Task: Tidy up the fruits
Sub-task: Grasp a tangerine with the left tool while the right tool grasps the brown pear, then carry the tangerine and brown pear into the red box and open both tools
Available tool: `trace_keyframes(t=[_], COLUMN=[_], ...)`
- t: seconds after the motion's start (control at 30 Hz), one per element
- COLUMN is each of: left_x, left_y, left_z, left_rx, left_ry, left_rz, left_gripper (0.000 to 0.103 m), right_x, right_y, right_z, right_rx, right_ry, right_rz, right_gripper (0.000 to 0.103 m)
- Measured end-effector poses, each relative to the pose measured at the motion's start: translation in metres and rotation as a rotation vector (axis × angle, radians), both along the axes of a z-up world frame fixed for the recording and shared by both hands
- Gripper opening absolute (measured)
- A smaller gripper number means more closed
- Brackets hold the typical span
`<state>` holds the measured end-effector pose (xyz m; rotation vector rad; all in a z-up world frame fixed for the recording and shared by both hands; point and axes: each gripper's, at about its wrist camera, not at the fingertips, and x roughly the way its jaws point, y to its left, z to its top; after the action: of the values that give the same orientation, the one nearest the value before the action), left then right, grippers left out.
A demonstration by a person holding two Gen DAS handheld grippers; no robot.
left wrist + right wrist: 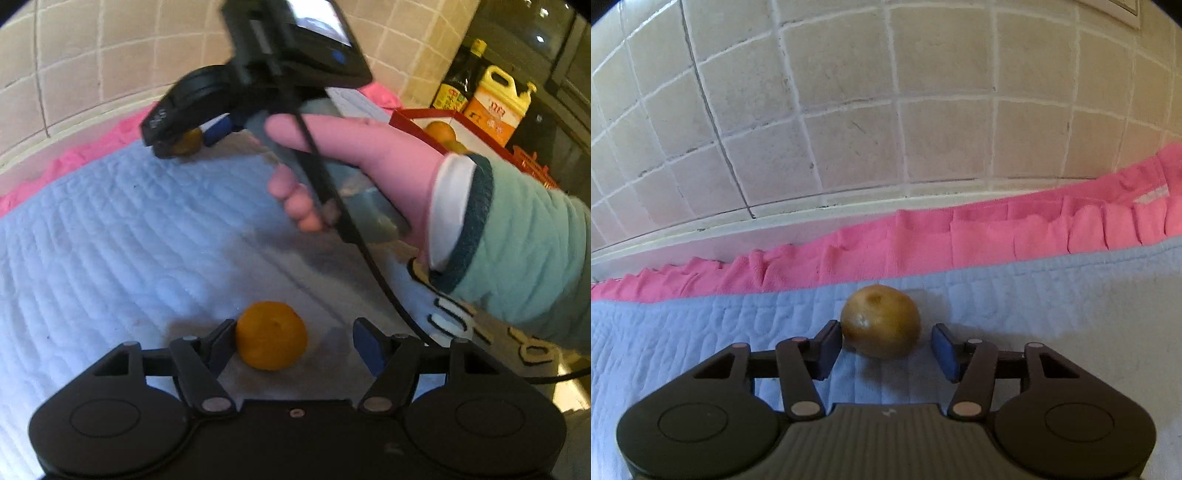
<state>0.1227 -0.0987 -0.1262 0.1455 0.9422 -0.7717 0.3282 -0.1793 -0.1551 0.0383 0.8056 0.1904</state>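
An orange mandarin point(271, 334) lies on the light blue quilted cloth point(110, 240). My left gripper point(295, 334) is open around it; the left pad is at the fruit's side and the right pad stands apart. A duller yellow-brown round fruit point(881, 326) lies farther back near the pink towel point(923, 240). My right gripper point(886, 334) is open around it, with a gap showing at the right pad. In the left wrist view the right gripper point(188, 138) is seen from the side, held by a hand point(369, 155), with that fruit point(190, 142) between its fingers.
A tiled wall point(849, 110) rises just behind the pink towel. At the right edge stand a red box point(424, 125) with a fruit picture, a yellow oil jug point(495, 103), a dark bottle point(461, 77) and a red crate point(535, 166). A light green sleeve point(524, 251) crosses the right side.
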Motion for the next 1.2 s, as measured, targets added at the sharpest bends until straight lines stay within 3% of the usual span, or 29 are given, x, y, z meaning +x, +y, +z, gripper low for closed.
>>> trace_keyframes(t=[0.17,0.33,0.47,0.53,0.9,1.2], left_x=[-0.001,-0.003,-0.005,-0.006,-0.019,-0.053], left_y=[0.000,0.007,0.010,0.013,0.014,-0.008], left_z=[-0.002,0.000,0.000,0.001,0.008,0.022], left_rx=[0.003,0.009,0.018,0.030,0.027,0.000], left_ry=[-0.006,-0.012,-0.028,-0.042,-0.038,-0.042], left_rz=[-0.004,0.015,0.023,0.034,0.031,-0.037], left_gripper=[0.080,0.067,0.058,0.047,0.046,0.046], right_x=[0.004,0.005,0.002,-0.001,-0.049,-0.126], right_y=[0.001,-0.002,-0.003,-0.003,-0.016,-0.066], right_z=[-0.002,-0.001,0.002,0.003,0.023,0.070], right_rx=[0.000,0.029,0.027,0.034,0.040,0.092], right_ry=[-0.008,-0.005,0.002,0.006,0.001,-0.076], right_rz=[-0.006,-0.001,0.019,0.024,0.039,-0.062], right_gripper=[0.058,0.047,0.045,0.045,0.045,0.045])
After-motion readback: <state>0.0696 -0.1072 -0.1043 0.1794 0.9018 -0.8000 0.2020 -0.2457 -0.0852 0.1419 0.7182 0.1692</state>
